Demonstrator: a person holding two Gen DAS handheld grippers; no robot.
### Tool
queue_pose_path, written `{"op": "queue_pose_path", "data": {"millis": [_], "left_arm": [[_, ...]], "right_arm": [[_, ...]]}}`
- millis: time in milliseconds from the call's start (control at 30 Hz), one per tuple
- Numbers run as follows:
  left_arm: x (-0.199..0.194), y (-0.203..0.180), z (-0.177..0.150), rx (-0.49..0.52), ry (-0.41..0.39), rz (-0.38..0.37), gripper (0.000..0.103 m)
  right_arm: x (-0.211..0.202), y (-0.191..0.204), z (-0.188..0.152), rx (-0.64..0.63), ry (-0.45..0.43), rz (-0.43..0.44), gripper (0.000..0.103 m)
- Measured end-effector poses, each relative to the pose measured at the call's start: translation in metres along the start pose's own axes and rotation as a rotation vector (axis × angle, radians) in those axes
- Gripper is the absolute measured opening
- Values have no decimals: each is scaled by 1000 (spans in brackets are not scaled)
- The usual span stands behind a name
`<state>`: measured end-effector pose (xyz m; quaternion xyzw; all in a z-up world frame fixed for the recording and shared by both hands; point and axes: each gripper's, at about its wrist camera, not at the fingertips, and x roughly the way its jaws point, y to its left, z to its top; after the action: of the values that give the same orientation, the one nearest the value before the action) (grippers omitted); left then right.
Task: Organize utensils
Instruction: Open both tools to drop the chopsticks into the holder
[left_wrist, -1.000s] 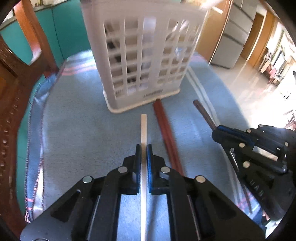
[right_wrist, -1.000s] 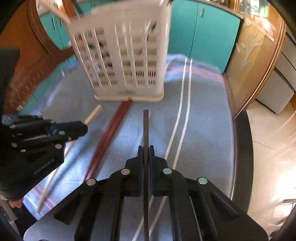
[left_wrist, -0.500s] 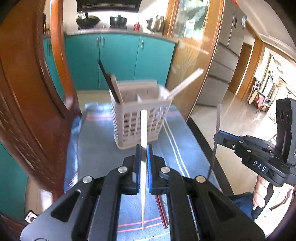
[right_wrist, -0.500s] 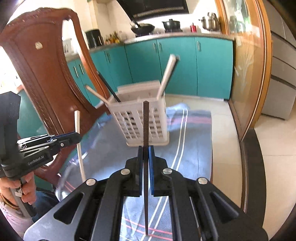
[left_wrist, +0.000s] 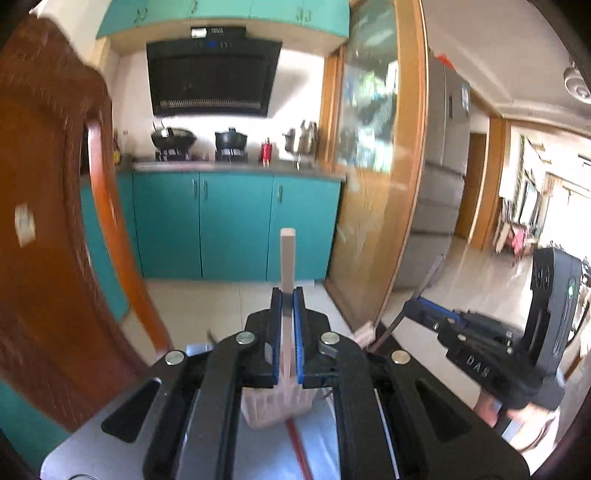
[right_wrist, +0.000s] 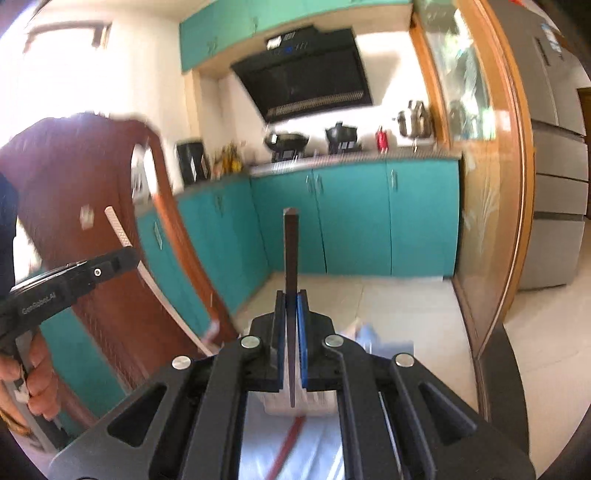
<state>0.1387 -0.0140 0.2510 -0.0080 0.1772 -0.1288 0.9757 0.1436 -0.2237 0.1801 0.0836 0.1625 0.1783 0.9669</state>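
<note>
My left gripper is shut on a pale wooden chopstick that points up and away. My right gripper is shut on a dark brown chopstick, also raised. Both are held high above the table. The white slotted utensil basket shows only partly, low between the left gripper's jaws, and also in the right wrist view. A red chopstick lies on the cloth below the basket, seen also in the right wrist view. The right gripper shows at the right of the left view; the left gripper shows at the left of the right view.
A carved wooden chair back stands close on the left. Teal kitchen cabinets, a stove with pots and a range hood lie ahead. A glass door with a wooden frame and a fridge are on the right. A blue-grey cloth covers the table.
Both grippers have lifted and tilted upward with their chopsticks, from the cloth to well above the basket. The basket has dropped from mid-view to the bottom of both views.
</note>
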Motion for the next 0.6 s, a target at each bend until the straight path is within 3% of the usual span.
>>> {"op": "queue_pose_path", "data": {"millis": [133, 233, 433, 600], "left_arm": [[13, -2, 19, 16, -65, 81, 7], [38, 0, 4, 13, -48, 124, 7], [85, 9, -43, 29, 49, 198, 7], [95, 15, -61, 1, 84, 213, 7]], "right_arm": [[4, -4, 20, 53, -113, -15, 7], [21, -7, 13, 55, -133, -38, 7], [62, -13, -38, 18, -43, -54, 7], [63, -22, -58, 40, -9, -68, 10]]}}
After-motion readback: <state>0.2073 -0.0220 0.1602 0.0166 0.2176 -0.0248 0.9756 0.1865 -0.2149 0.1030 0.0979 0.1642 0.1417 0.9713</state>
